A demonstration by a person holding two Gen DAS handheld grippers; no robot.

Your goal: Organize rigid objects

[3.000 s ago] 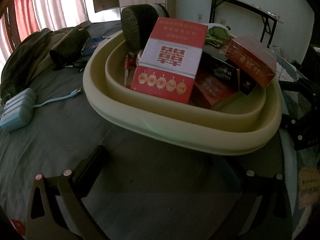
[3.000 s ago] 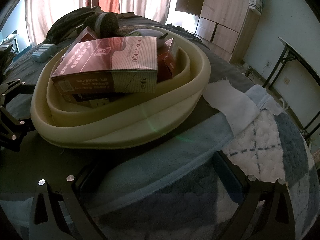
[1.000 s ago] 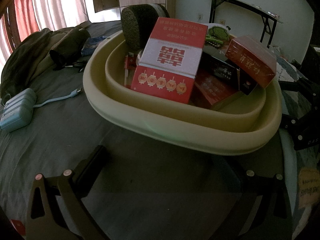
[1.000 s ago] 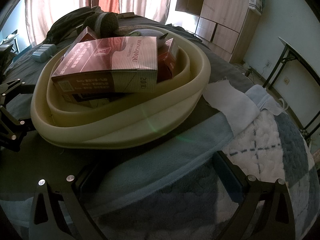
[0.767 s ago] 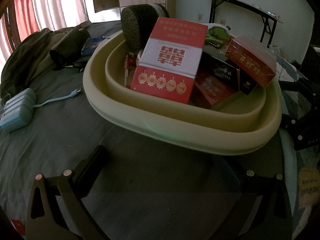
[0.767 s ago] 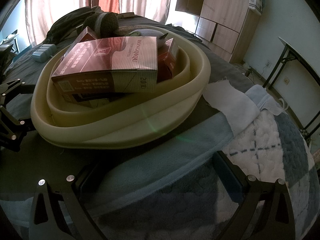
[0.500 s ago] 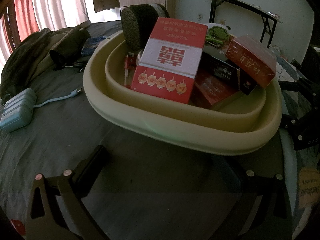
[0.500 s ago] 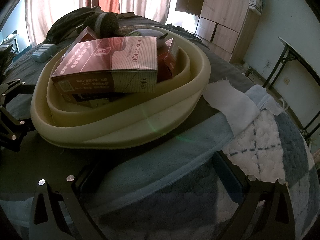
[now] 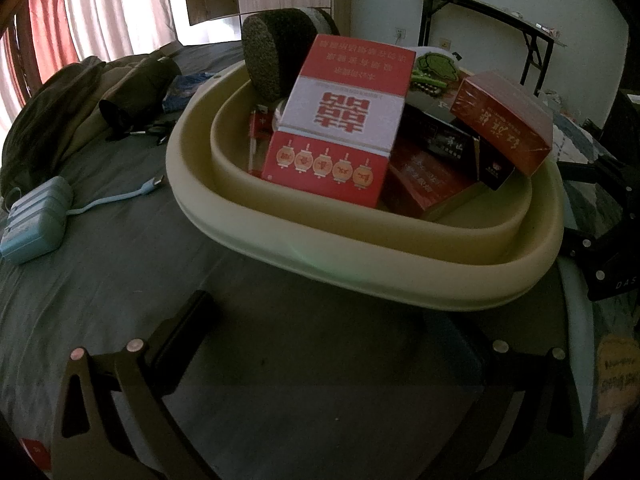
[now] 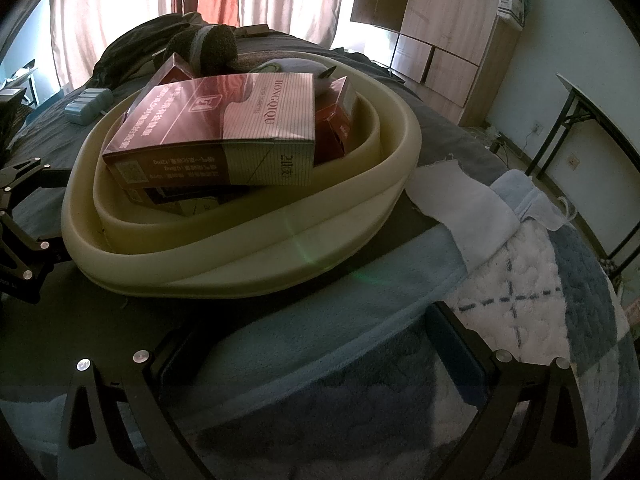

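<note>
A cream oval basin [image 9: 360,264] [image 10: 248,264] sits on the bed, piled with boxes. In the left wrist view a red-and-white carton [image 9: 340,120] leans at the front, a dark red box [image 9: 504,124] lies at the right, and a dark grey rolled item [image 9: 272,52] stands behind. In the right wrist view a maroon-and-white carton [image 10: 224,128] tops the pile. My left gripper [image 9: 324,344] is open on the near side of the basin, holding nothing. My right gripper [image 10: 316,344] is open over the blue blanket, also short of the basin.
A pale blue power bank [image 9: 36,220] with its cable lies on the grey sheet at left, near dark clothes [image 9: 80,108]. A white cloth [image 10: 464,204] and a checked blanket [image 10: 540,304] lie right of the basin. A wooden wardrobe [image 10: 452,12] and a folding table [image 9: 488,4] stand behind.
</note>
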